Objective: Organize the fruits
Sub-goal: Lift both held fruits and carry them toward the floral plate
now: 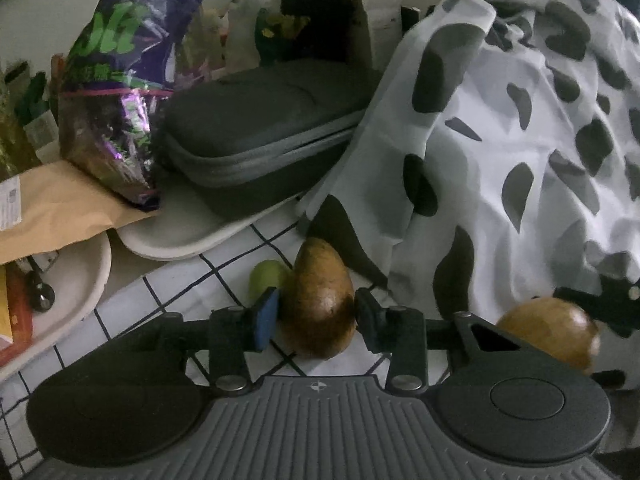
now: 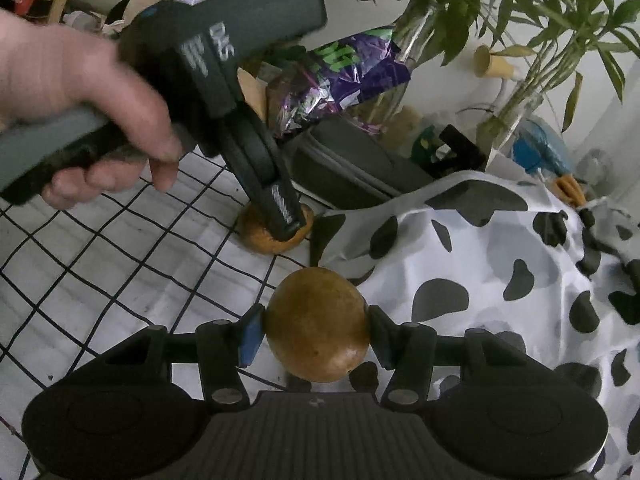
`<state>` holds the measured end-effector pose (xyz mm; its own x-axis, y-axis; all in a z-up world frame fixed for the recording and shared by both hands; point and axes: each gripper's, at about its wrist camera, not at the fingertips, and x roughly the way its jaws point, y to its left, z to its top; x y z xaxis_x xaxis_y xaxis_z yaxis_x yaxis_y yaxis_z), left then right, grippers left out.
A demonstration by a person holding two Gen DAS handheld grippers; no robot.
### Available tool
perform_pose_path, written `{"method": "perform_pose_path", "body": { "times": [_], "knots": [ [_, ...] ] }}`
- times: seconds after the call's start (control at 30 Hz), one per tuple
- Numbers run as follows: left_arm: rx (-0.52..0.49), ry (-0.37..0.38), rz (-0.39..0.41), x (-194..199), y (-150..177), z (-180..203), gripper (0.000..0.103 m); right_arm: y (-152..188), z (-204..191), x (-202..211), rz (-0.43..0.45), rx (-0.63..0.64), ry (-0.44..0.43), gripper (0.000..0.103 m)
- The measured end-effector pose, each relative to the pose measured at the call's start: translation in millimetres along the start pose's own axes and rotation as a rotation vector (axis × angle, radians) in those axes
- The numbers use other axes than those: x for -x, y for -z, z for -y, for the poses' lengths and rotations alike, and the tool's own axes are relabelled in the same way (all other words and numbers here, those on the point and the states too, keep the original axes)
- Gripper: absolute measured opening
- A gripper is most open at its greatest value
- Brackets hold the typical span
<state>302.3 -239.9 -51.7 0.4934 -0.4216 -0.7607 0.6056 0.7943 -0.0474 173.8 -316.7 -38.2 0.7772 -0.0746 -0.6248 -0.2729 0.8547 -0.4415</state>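
Left gripper (image 1: 316,312) pinches an elongated brown fruit (image 1: 322,300) resting on the grid-patterned cloth (image 1: 192,276), a small green fruit (image 1: 266,278) just behind. Right gripper (image 2: 316,336) clamps a round brown fruit (image 2: 318,328) beside the cow-print fabric (image 2: 500,264).

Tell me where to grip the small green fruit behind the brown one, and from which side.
Grip the green fruit across its rounded middle, coming from above on its bare left side. The long brown fruit between the left gripper's jaws covers its right side, and the spotted cloth crowds in beyond that.
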Motion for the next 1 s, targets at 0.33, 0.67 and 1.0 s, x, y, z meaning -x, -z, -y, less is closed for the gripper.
{"method": "perform_pose_path", "body": {
  "times": [0.33,0.67,1.0],
  "knots": [
    [0.051,0.037,0.017,-0.5,0.0,-9.0,0.040,-0.8,-1.3,-2.7,-0.014,-0.007,-0.037,0.056],
    [0.071,0.059,-0.002,8.8,3.8,-13.5,0.034,3.3,-1.2,-6.9,-0.038,-0.018,-0.044,0.056],
    [0.013,0.048,0.011,49.3,21.7,-17.0,0.034,0.6,-7.9,-11.9,-0.048,-0.022,-0.057,0.056]
  ]
}}
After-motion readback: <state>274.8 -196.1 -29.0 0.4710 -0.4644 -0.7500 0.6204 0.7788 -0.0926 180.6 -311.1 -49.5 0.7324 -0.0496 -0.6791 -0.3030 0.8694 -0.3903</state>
